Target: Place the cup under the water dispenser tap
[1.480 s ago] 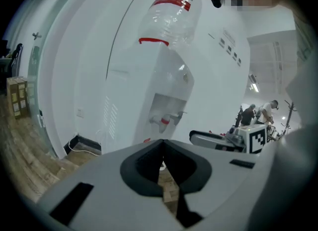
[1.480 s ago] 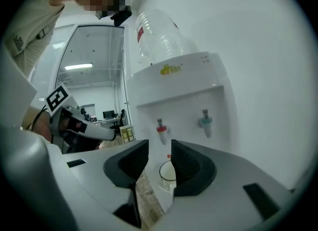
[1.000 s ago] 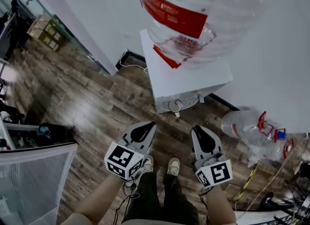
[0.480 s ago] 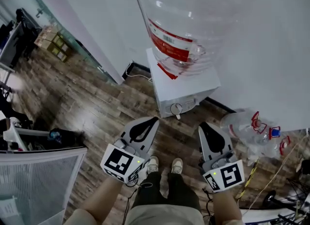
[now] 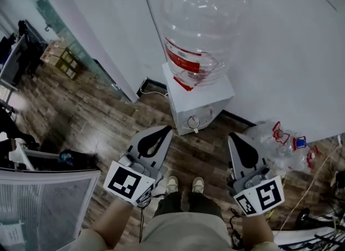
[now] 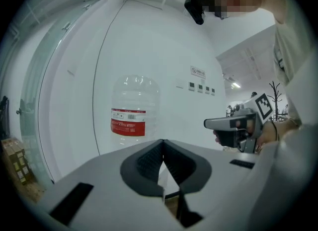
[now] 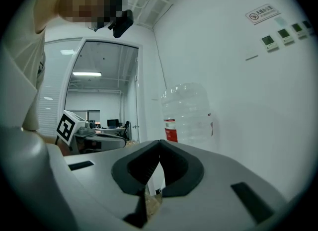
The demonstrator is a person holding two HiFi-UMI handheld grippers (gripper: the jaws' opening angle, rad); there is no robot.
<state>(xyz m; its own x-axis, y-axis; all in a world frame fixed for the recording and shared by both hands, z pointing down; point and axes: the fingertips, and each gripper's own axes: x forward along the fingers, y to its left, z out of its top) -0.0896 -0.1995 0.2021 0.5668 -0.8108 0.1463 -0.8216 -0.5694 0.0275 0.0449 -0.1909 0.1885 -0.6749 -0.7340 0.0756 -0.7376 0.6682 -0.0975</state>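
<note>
Here, wooden floor (image 5: 200, 155) separates left gripper (image 5: 166, 130), right gripper (image 5: 233, 136) from dispenser (image 5: 200, 106).

Open wood floor (image 5: 108, 120) in front of water dispenser (image 5: 200, 104), wall (image 5: 291, 55) close behind, empty bottles (image 5: 280, 144) crowding its right.

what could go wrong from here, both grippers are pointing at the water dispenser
1. No cup shows in any view. The left gripper and right gripper both have their jaws shut on nothing, so there is nothing to place yet.
2. The tap sits low on the water dispenser, under the big bottle. Reaching in could bump that bottle.
3. Loose empty bottles and cables lie on the floor to the right. A step there might trip the person.
</note>
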